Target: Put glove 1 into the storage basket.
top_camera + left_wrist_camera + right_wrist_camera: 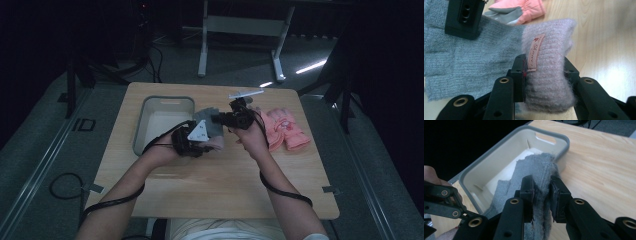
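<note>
A grey knitted glove [209,120] with a fuzzy pink cuff [549,75] hangs stretched between both grippers above the middle of the table. My left gripper [546,71] is shut on the cuff, beside its small sewn label. My right gripper [542,195] is shut on the bunched grey finger end [536,170]. In the high view the left gripper [212,145] sits nearer the person, the right gripper [220,119] just beyond it. The glove's grey body [474,57] spreads flat to the left in the left gripper view, with one right jaw [464,17] pressing on it.
A grey-rimmed bin [142,125] stands at the left of the wooden table; its pale inside lies just behind the held glove [474,170]. A pair of pink gloves [285,127] lies at the right [524,10]. A white strip [246,93] rests near the far edge.
</note>
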`<state>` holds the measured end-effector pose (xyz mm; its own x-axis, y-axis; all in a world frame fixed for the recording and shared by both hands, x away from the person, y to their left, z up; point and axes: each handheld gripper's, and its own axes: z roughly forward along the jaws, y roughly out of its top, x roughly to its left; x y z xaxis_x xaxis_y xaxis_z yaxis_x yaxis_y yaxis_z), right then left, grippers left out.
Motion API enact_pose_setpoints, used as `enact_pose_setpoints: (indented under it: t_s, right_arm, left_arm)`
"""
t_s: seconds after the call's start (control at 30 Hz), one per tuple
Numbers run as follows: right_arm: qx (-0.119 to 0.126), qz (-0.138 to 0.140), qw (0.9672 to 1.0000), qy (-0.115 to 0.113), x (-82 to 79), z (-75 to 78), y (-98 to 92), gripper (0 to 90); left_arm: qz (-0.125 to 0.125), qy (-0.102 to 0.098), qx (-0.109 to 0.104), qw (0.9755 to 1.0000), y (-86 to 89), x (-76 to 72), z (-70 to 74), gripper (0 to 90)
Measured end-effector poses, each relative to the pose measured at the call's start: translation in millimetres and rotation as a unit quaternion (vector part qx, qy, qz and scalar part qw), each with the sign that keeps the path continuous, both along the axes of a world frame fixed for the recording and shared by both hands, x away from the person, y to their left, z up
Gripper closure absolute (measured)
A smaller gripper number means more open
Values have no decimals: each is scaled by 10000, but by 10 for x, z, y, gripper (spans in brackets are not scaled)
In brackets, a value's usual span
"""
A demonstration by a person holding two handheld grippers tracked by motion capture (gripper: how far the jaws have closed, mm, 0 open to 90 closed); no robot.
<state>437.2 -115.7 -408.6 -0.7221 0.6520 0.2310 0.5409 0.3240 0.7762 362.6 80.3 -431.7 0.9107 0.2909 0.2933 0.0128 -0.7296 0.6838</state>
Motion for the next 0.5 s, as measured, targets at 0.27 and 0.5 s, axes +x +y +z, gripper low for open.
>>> enact_pose_setpoints:
  t_s: [0.27,0.5]
  right_arm:
    - [37,173,9998,-81,107,61,376,747]
    - [62,371,9993,-29,227,19,732,748]
  left_arm:
    - [159,-176,223,9995,347,30,73,637]
    - [458,-144,278,9985,630,57,24,637]
